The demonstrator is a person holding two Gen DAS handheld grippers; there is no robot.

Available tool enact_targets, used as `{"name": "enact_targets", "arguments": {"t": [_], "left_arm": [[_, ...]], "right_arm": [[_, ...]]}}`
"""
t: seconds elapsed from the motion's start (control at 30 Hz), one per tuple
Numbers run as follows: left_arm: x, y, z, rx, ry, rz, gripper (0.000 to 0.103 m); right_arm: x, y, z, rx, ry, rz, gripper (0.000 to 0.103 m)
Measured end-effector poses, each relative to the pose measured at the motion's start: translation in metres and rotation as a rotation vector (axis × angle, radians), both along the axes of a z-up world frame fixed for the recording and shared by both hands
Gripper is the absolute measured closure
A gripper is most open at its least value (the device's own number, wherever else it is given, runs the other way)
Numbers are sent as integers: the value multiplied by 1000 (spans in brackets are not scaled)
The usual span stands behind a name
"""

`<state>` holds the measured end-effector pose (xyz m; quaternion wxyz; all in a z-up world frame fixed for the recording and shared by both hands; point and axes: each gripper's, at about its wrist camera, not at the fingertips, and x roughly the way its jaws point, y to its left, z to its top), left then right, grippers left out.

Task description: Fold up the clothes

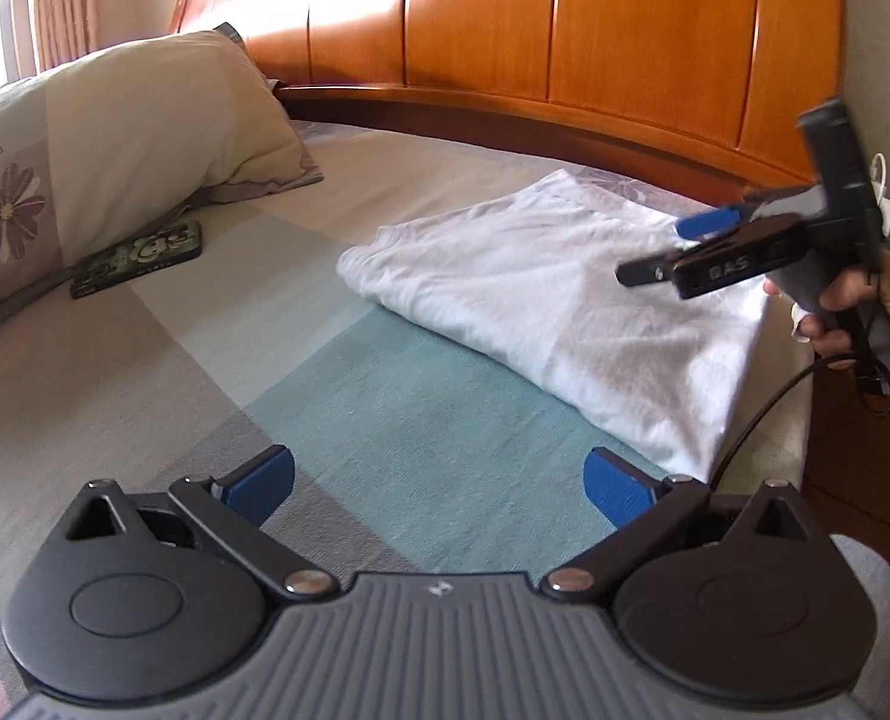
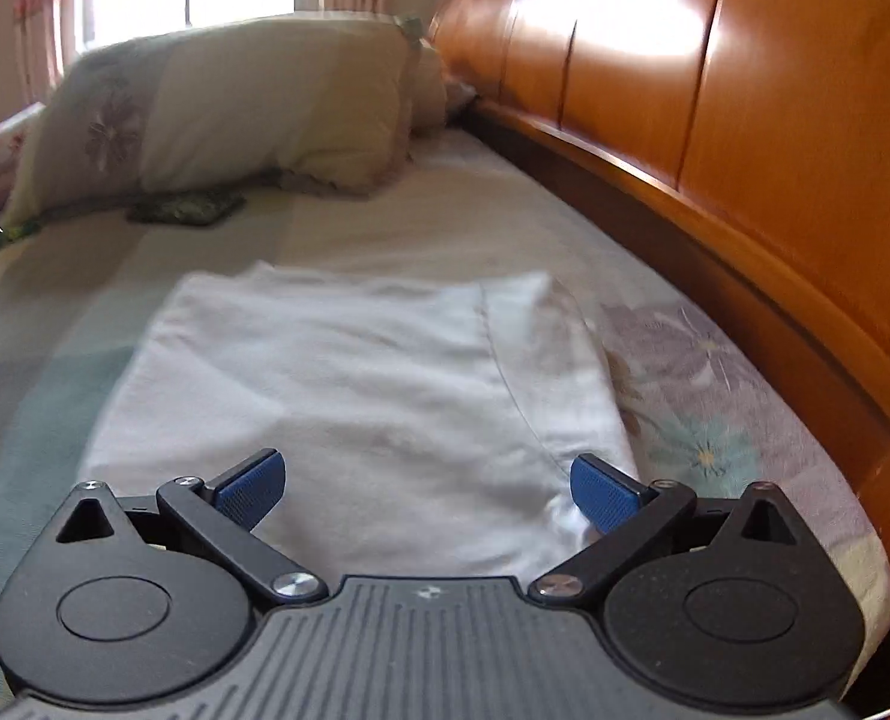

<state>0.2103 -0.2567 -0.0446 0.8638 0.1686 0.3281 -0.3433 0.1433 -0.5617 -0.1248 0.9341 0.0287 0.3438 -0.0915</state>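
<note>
A folded white cotton garment (image 1: 556, 294) lies flat on a bed's patchwork sheet of grey, cream and teal panels (image 1: 192, 360), its far edge near the curved orange wooden headboard (image 1: 565, 18) and its near corner reaching toward the mattress edge. The left gripper (image 1: 438, 483), its blue pads spread wide and holding nothing, hovers over a bare teal panel just beside the garment's long folded edge. The right gripper (image 2: 428, 492), gripped by a person's hand (image 1: 853, 306), hangs over the garment with its jaws fully apart, nothing pinched between them. A cream floral pillow (image 1: 144, 120) and a dark patterned flat case (image 1: 138, 258) sit well apart to the left, leaving open sheet between them and the garment.
</note>
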Motion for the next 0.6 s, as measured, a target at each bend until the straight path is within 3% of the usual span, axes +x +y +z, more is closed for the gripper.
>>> {"name": "enact_targets", "arguments": {"t": [0.07, 0.2, 0.3, 0.37, 0.47, 0.6], "left_arm": [[0, 6, -1, 12, -7, 15, 1], [6, 17, -4, 1, -6, 57, 1], [9, 18, -3, -24, 2, 84, 1], [6, 19, -1, -26, -5, 73, 1], [1, 22, 1, -28, -14, 57, 1], [2, 31, -1, -34, -12, 64, 1]], "right_arm": [[-8, -8, -1, 23, -55, 29, 0], [7, 1, 26, -21, -92, 15, 0], [40, 0, 42, -5, -146, 65, 0], [70, -11, 38, 65, -141, 65, 0], [97, -41, 13, 165, -90, -17, 0], [87, -73, 3, 204, -91, -188, 0]]}}
